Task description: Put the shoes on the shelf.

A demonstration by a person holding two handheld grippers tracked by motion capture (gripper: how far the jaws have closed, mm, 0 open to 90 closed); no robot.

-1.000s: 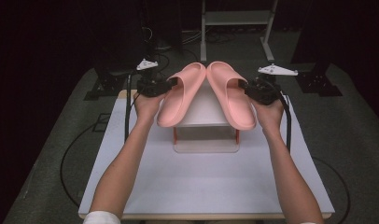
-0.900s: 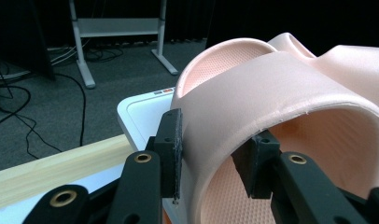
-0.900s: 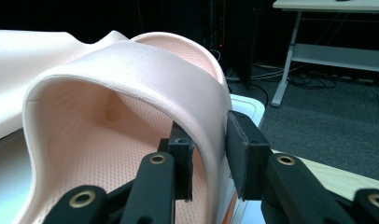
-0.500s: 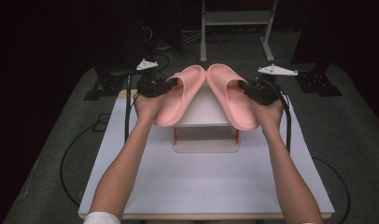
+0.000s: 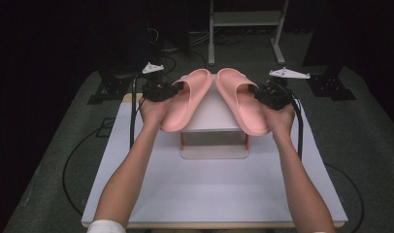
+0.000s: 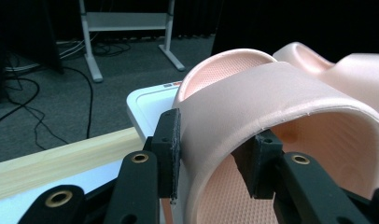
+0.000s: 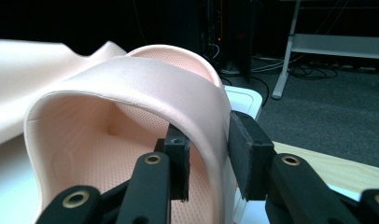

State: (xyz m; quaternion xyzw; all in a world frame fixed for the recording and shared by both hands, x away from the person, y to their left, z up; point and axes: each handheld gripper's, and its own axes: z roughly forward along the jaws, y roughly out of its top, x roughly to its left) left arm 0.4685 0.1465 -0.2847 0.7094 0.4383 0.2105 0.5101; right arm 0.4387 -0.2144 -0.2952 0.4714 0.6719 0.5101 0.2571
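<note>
Two pink slippers sit tilted over a white box (image 5: 212,114) standing toward the 12 o'clock side of the table (image 5: 209,189), their toe ends nearly meeting at the top and their heels splaying out toward 7 and 5 o'clock. The left gripper (image 5: 172,91) comes in from the 9 o'clock side of the left slipper (image 5: 185,99) and its jaws pinch the outer wall of that slipper's strap: in the left gripper view the left gripper (image 6: 211,149) has one pad outside the band of the left slipper (image 6: 271,93) and the other inside, under the arch, both pressed on the foam. The right gripper (image 5: 255,93) mirrors it at the 3 o'clock side of the right slipper (image 5: 241,102); in the right gripper view the right gripper (image 7: 208,158) clamps the strap wall of the right slipper (image 7: 145,88) the same way, one pad within and one without. Each hand wraps its tool from below, the left hand (image 5: 154,112) at about 8 o'clock of the box and the right hand (image 5: 281,116) at about 4 o'clock. Beyond the table, at 12 o'clock, a white metal stand (image 5: 243,22) rises from the grey floor, and black cables (image 5: 71,160) loop on the floor at 9 o'clock.
</note>
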